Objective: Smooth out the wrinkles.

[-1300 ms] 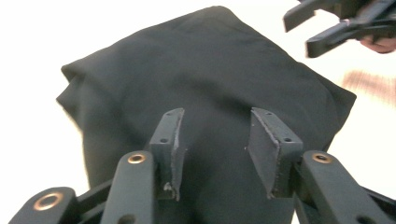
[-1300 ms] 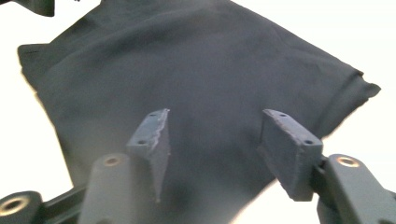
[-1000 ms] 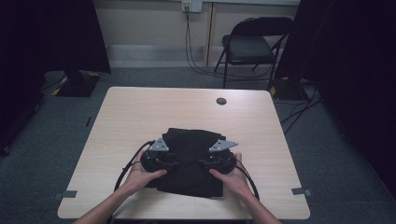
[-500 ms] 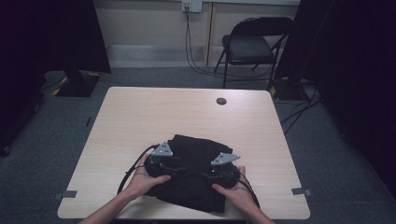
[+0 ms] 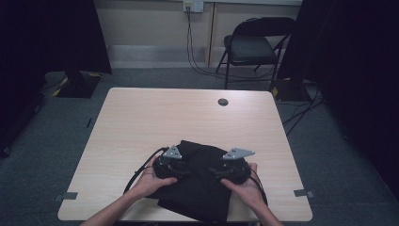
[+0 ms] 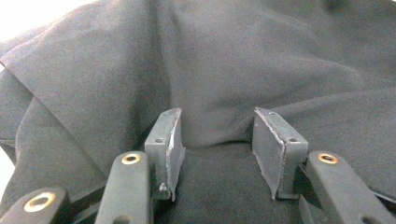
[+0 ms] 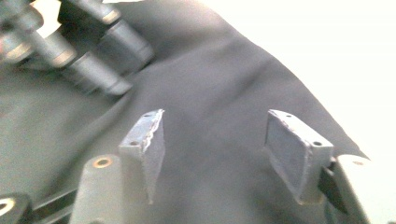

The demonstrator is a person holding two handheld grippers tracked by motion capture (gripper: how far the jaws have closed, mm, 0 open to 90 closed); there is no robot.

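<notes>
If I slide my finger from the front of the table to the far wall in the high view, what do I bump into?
Black cloth → bare table → small round dark thing on the table → folding chair → wall socket.

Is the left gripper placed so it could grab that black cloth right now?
Probably yes. The left gripper sits right over the black cloth with its jaws apart; a ridge of fabric lies between them and nothing blocks the way. Closing should pinch it.
</notes>
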